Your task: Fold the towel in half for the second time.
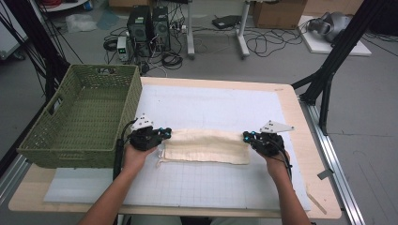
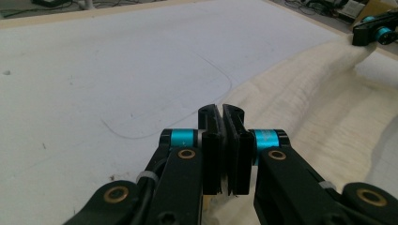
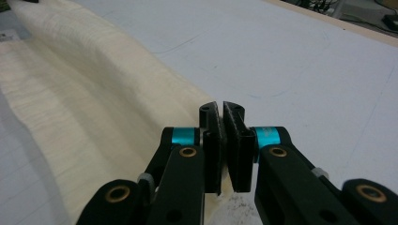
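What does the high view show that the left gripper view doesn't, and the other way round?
High view: the green basket at the table's left, the person's forearms, and computers and cables on the floor. Left gripper view: the left gripper up close, its jaws pressed together over the cloth's edge. Both: the cream cloth on the white mat, and the right gripper at the cloth's other end.

Cream cloth [image 1: 206,146], ribbed or waffle-like weave, folded into a long narrow band lying flat across the white gridded mat [image 1: 211,108], long axis left to right. Far long edge raised in a soft rounded roll [image 2: 305,79]; near part flatter, with a lower layer sticking out at the near-left corner. Left end sits at the left gripper [image 1: 165,133], right end at the right gripper [image 1: 246,136]; both look pinched on the cloth's ends, though the contact is mostly hidden.
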Demonstrator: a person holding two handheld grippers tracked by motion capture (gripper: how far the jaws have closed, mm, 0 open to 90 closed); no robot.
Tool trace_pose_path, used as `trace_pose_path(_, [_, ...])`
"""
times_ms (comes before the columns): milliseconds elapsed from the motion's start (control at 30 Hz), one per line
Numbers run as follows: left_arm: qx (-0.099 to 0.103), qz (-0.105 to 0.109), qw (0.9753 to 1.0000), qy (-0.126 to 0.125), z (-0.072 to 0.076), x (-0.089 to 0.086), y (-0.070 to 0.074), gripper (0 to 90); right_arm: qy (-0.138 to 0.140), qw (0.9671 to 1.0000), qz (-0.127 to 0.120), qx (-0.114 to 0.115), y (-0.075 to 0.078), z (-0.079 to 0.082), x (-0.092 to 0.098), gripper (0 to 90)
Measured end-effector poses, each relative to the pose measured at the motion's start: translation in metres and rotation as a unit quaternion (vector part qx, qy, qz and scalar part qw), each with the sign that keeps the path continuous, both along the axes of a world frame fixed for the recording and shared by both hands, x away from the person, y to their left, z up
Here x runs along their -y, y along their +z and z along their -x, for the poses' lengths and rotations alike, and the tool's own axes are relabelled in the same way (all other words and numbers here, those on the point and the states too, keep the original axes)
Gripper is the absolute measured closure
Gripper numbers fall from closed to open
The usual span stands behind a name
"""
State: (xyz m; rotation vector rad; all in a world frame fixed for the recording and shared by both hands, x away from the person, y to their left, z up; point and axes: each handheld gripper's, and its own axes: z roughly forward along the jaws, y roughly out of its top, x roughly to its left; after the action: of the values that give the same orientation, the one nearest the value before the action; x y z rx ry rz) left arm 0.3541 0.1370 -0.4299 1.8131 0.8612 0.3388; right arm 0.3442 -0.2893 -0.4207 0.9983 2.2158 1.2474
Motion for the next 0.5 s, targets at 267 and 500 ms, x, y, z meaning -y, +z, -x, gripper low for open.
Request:
trace_pose_path(267, [0.000,-0.009,0.9998,-0.015,0.017,-0.001,-0.001,85.2,0.011,0.9999,0.000,0.001,-0.002,0.023,0.002,86.3])
trace_pose_path(500, [-0.005,-0.020,0.9995,-0.023,0.028,-0.001,-0.009,84.2,0.016,0.9998,0.000,-0.008,-0.008,0.038,0.002,86.2])
